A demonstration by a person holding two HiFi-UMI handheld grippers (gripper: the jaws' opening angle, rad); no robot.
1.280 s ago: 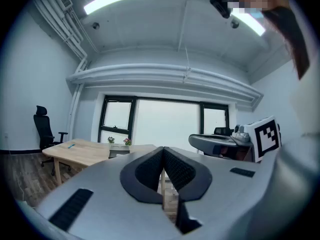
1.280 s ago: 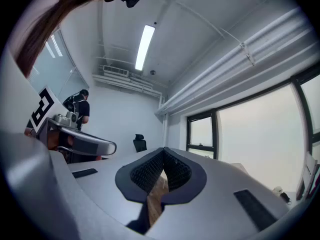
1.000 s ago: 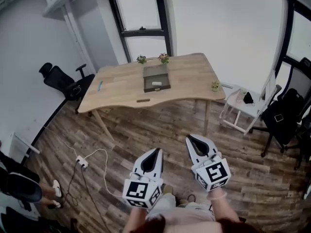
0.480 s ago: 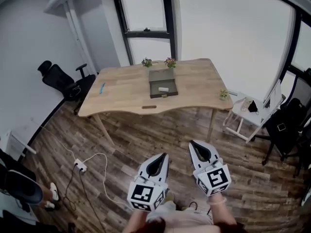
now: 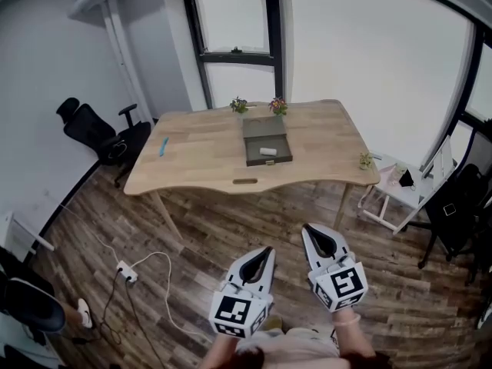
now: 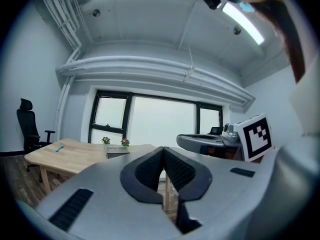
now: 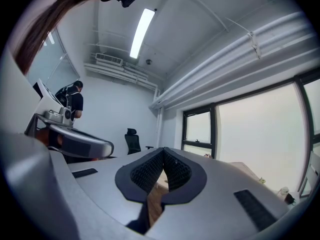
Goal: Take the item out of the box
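A dark grey open box (image 5: 267, 138) lies on the far half of a wooden table (image 5: 200, 160), with a small white item (image 5: 267, 151) inside it. The same box (image 6: 117, 153) shows far off in the left gripper view. Both grippers hang over the wooden floor, well short of the table. My left gripper (image 5: 267, 250) is shut with nothing between its tips (image 6: 163, 149). My right gripper (image 5: 307, 229) is also shut and empty (image 7: 163, 150). Both point level toward the table.
Two small potted plants (image 5: 259, 105) stand behind the box; a third (image 5: 366, 160) sits at the table's right corner. A blue pen (image 5: 163, 146) lies on the left. A black chair (image 5: 92, 133), a white side table (image 5: 403, 194) and a floor cable with socket (image 5: 127, 272) surround the table.
The table and box have drawn nearer and shifted lower and to the right in the head view as I walk toward them. Both grippers stay shut.
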